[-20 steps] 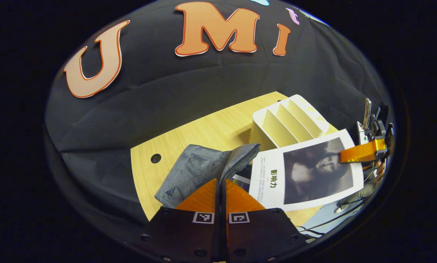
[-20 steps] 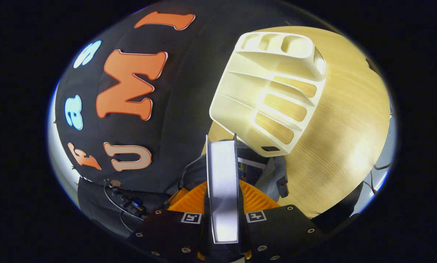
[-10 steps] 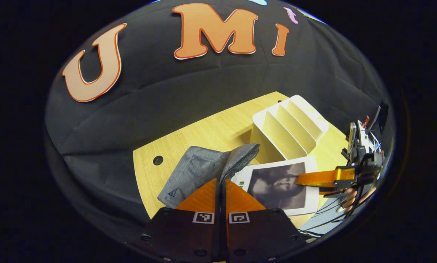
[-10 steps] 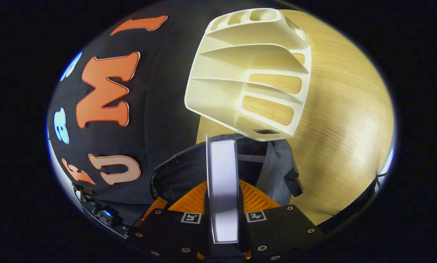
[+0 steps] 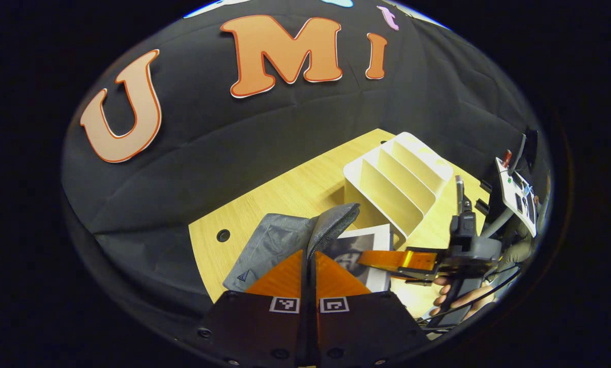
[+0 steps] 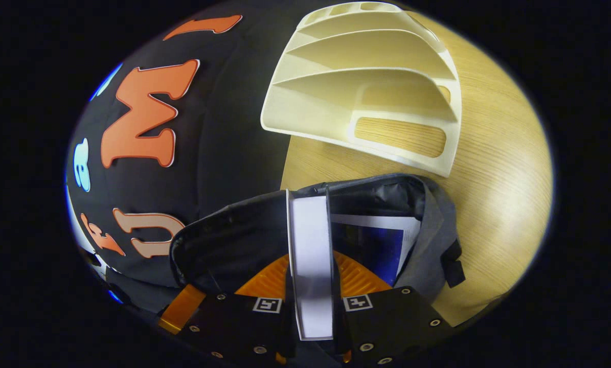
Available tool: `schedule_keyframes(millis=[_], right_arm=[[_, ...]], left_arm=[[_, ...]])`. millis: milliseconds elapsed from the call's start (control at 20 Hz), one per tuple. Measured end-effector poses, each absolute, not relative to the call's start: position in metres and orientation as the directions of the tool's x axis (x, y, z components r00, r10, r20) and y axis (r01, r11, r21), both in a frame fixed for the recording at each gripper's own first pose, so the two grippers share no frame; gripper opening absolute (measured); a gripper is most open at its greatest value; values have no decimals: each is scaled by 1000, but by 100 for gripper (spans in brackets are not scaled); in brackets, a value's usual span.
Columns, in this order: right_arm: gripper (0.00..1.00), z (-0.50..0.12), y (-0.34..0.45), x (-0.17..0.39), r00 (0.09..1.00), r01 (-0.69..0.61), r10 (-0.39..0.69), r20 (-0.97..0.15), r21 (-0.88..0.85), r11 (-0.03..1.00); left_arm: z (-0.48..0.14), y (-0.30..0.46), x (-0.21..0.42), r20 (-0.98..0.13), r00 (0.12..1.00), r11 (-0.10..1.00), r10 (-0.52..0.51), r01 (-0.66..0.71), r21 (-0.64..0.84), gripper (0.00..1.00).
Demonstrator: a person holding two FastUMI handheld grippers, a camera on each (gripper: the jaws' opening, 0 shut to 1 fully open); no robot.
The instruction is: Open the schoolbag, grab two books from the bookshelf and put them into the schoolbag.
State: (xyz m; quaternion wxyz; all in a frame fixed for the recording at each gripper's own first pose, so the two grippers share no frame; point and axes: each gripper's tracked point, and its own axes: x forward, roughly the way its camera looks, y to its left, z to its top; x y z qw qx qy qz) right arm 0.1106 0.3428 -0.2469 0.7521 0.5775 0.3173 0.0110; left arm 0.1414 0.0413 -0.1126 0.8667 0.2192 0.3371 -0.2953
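Left gripper: my fingers are pinched together on the schoolbag flap, holding the mouth up.
Right gripper: clamped on the second book, part-way into the bag.
Bookshelf: just beyond, on the table.
Doing it well: I keep the mouth wide and slide the book in beside the one already inside.

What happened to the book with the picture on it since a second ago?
The right gripper lowered the white picture-cover book into the open grey fabric schoolbag, still clamping it. The left gripper kept pinching the bag's flap, and the cream plastic bookshelf stayed put.
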Motion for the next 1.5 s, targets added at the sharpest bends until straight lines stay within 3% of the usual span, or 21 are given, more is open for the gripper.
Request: schedule_keyframes(millis=[250,450,550,650,700,800,1500], right_arm=[[30,-249,356,123,805,359,368,-466,875,324],[38,-260,363,115,749,403,402,-527,843,356],[47,-267,359,105,722,418,409,-558,823,385],[64,-270,355,98,706,430,416,-573,814,391],[79,-270,353,96,703,435,415,-578,811,392],[97,-269,354,91,692,436,427,-582,808,396],[99,-262,379,51,609,374,487,-626,768,519]], left_arm=[[-116,48,143,-714,601,739,-360,651,176,1],[-117,47,143,-717,597,744,-360,648,165,1],[-117,50,143,-721,590,747,-364,647,153,1],[-122,50,144,-724,586,752,-365,644,142,1],[-123,51,145,-725,584,754,-365,642,137,0],[-124,53,144,-726,582,755,-366,642,133,1],[-127,55,130,-734,575,745,-361,652,144,0]])
